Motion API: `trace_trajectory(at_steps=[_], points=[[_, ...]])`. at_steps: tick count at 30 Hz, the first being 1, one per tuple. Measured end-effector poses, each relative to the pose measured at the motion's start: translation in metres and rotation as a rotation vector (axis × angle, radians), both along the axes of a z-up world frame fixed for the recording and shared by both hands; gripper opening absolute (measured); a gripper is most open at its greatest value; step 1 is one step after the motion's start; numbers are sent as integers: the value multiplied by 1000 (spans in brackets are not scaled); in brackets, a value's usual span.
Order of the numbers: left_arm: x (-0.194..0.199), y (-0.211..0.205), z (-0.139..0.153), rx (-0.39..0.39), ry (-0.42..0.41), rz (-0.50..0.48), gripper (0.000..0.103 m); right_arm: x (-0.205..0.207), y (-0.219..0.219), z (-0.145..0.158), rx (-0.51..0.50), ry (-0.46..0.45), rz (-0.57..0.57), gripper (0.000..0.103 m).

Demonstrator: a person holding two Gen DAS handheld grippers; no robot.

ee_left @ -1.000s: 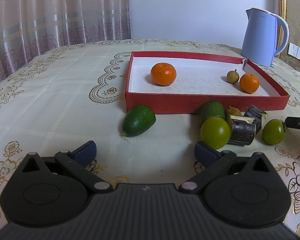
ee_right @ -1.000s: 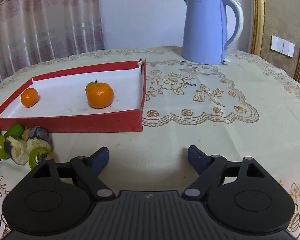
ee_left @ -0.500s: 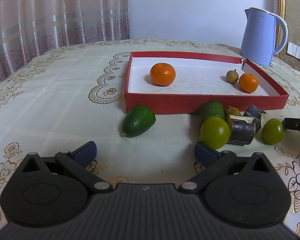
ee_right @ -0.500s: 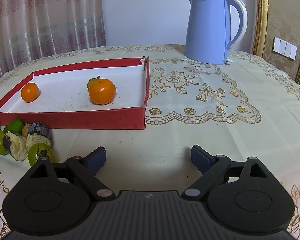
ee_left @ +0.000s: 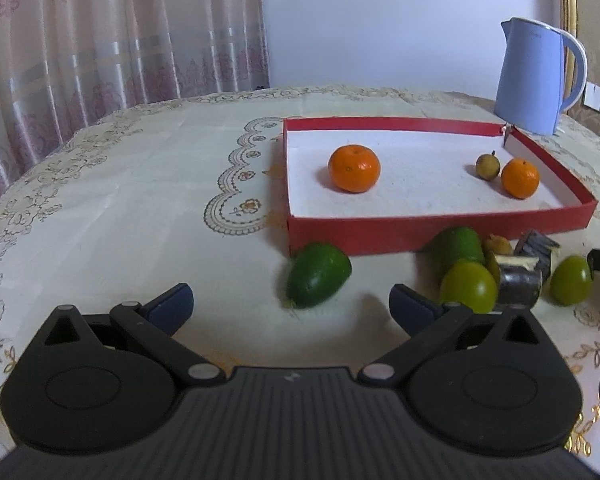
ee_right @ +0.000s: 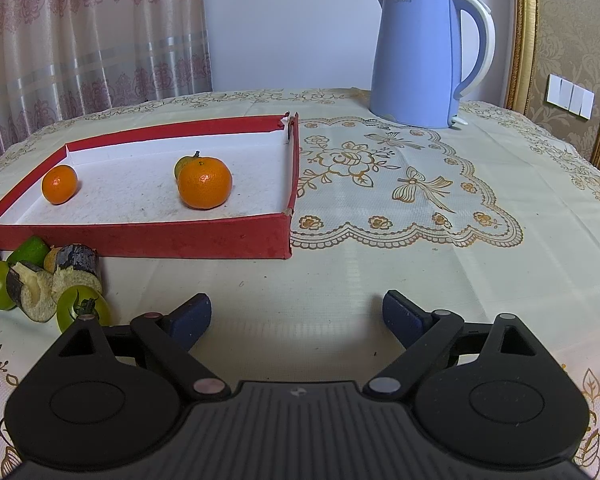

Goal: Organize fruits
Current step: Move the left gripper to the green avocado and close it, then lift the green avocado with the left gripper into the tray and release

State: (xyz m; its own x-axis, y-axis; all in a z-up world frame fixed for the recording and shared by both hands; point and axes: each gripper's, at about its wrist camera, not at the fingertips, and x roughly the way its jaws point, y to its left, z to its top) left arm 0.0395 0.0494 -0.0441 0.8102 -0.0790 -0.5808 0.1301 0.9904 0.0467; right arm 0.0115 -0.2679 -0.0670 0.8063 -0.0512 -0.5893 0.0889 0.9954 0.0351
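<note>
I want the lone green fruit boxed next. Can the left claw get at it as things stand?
Probably yes. The green fruit lies alone on the tablecloth just ahead of the open, empty left claw, apart from the red box wall, with nothing between them.

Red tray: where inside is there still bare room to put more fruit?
The red tray has a bare middle between the big orange and the small orange, plus its back strip. Crowded: the right corner, and the pile outside its front wall.
</note>
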Motion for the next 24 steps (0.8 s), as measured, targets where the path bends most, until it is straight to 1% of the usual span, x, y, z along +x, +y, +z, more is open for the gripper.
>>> trace_trajectory(at_steps=[2, 5, 8, 10, 11, 12, 16, 17, 18, 20, 22, 24], points=[[3, 2, -1, 1, 1, -13, 102, 0, 0, 0, 0, 0, 0, 93], [9, 5, -2, 3, 10, -4, 84, 0, 0, 0, 0, 1, 0, 94], [11, 9, -5, -22, 24, -6, 84, 0, 0, 0, 0, 1, 0, 94], [11, 9, -4, -22, 18, -8, 81, 0, 0, 0, 0, 1, 0, 94], [11, 9, -4, -19, 14, -14, 78, 0, 0, 0, 0, 1, 0, 94], [10, 8, -4, -17, 10, -21, 72, 0, 0, 0, 0, 1, 0, 94], [12, 4, -2, -13, 3, -40, 57, 0, 0, 0, 0, 1, 0, 94], [12, 4, -2, -17, 4, -46, 51, 0, 0, 0, 0, 1, 0, 94], [13, 3, -1, -22, 4, -54, 41, 0, 0, 0, 0, 1, 0, 94], [11, 1, 0, -25, 7, -79, 30, 0, 0, 0, 0, 1, -1, 94], [9, -3, -1, -3, -2, -76, 30, 0, 0, 0, 0, 1, -1, 94], [8, -4, -2, 2, -9, -71, 29, 0, 0, 0, 0, 1, 0, 94]])
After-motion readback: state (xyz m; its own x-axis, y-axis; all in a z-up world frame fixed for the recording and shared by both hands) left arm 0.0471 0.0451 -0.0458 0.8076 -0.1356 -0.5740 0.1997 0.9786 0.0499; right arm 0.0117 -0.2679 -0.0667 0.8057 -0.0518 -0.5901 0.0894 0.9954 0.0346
